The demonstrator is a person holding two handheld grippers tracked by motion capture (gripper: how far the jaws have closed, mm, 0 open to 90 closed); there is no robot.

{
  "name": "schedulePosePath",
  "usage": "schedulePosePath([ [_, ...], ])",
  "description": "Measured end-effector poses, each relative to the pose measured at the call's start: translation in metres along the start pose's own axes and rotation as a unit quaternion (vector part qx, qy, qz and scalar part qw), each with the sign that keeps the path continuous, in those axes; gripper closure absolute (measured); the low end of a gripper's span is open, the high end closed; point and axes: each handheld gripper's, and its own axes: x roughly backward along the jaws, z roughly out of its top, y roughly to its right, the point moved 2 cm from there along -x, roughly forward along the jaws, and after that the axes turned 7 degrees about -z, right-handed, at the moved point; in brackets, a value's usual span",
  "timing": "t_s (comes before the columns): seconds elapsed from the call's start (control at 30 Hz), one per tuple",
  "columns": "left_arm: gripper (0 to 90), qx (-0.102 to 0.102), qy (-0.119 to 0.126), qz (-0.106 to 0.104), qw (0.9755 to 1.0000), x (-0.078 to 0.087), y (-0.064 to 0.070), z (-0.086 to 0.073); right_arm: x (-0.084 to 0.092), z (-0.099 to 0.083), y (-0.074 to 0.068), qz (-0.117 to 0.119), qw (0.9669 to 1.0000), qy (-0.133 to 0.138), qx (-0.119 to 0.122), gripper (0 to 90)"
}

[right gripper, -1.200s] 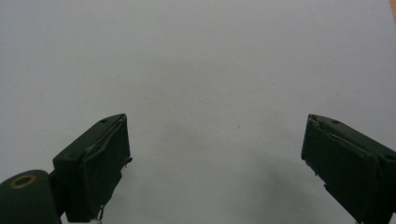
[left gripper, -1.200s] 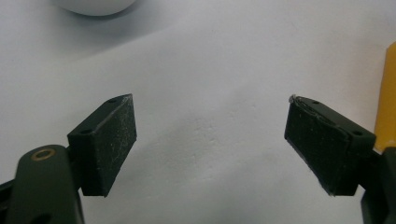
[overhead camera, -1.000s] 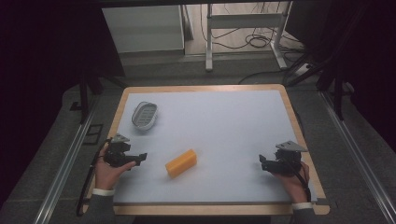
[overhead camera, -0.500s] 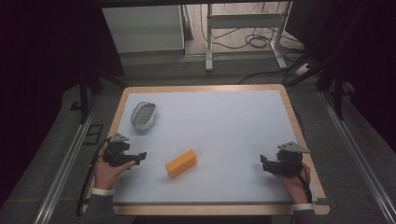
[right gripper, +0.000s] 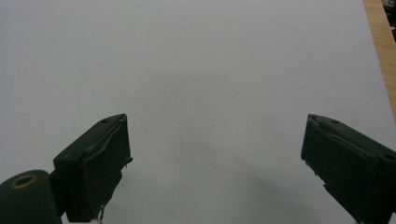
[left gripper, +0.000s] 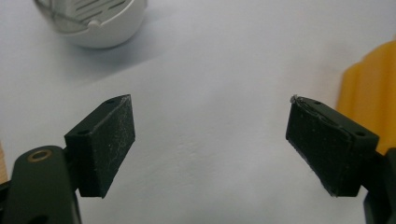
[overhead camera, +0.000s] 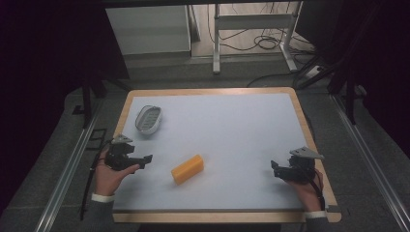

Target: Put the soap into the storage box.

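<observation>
White table top [overhead camera: 232, 130] with a wooden rim, dark floor and cables beyond.
Nearest you, your left gripper [overhead camera: 140, 159] and right gripper [overhead camera: 275, 169] rest low at opposite edges, well apart, both with jaws spread wide and holding nothing. The orange block [overhead camera: 187, 168] lies between them, just beside your left gripper. Farther back left sits the white slotted dish [overhead camera: 148, 119].

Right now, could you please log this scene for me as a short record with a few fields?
surface: white mat on a wood-rimmed table
orange block: lying flat, near the front, left of centre
white slotted dish: back left, apart from the block
left gripper: open, empty, jaws pointing toward the block
right gripper: open, empty, over bare mat at front right
contact: neither gripper touches anything
</observation>
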Motion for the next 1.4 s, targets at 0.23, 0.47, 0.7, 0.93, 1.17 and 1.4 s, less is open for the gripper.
schedulePosePath([
  [0.23, 16.5, -0.018, 0.006, -0.027, 0.9995, 0.015, 0.011, 0.013, 0.001, 0.001, -0.003, -0.003, 1.0000, -0.001, 0.002, 8.4],
  [0.47, 16.5, -0.038, 0.001, -0.036, 0.9986, 0.015, 0.020, 0.021, 0.004, 0.000, -0.002, -0.006, 1.0000, 0.000, 0.001, 8.4],
  [0.7, 16.4, -0.077, -0.011, -0.043, 0.9960, 0.008, 0.040, 0.027, 0.005, 0.000, 0.000, -0.009, 1.0000, 0.003, -0.002, 8.3],
  [0.93, 16.9, -0.087, -0.027, -0.052, 0.9945, -0.003, 0.053, 0.030, 0.005, -0.001, 0.001, -0.010, 0.9999, 0.002, 0.000, 8.4],
  [1.17, 17.3, -0.092, -0.038, -0.073, 0.9924, -0.015, 0.063, 0.031, 0.007, -0.001, 0.002, -0.004, 1.0000, 0.003, -0.005, 8.4],
  [1.4, 17.4, -0.101, -0.053, -0.080, 0.9902, -0.027, 0.073, 0.033, 0.005, -0.002, 0.004, -0.006, 1.0000, 0.001, -0.006, 8.4],
])
